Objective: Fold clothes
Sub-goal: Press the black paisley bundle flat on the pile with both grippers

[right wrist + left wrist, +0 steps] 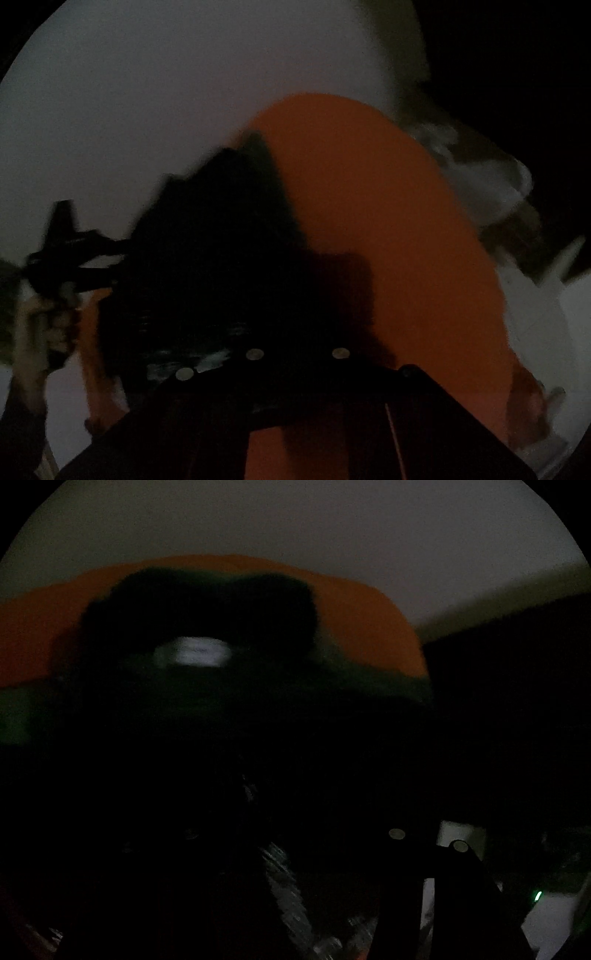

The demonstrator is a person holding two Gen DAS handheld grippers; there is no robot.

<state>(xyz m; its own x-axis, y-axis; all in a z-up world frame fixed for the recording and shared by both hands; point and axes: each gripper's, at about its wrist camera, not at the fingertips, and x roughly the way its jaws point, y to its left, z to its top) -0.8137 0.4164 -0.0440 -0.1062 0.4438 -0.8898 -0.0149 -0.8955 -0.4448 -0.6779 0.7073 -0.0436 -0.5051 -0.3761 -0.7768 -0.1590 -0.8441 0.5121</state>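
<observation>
Both views are v. dark and blurry, so a lot is hard to tell.

Left side first: in the right wrist view, the left gripper (pixel 110 254) pokes in from the left edge, w/ the person's hand (pixel 44 325) under it. Its tips go into the edge of the dark cloth (pixel 207 251), so it looks clamped on the cloth, but I can't tell for sure.

Middle: the dark cloth lies bunched on the orange table (pixel 369 221). In the left wrist view it's a dark heap (pixel 199 609) w/ a small white tag (pixel 192 653) showing, prob. at the neck.

Right side: the right gripper (pixel 266 365) sits low in its own view, right at the near edge of the cloth. The jaws are too dark to read, can't tell if they pinch it.

How it will handle, I think: soft, light, floppy, not breakable. It will sag and bunch, so grab 2 corners or an edge, one per gripper, and pull it flat.

Which way it points: the heap seems to run from near-left up to a peak at the far side, but long axis is unclear while bunched.
</observation>
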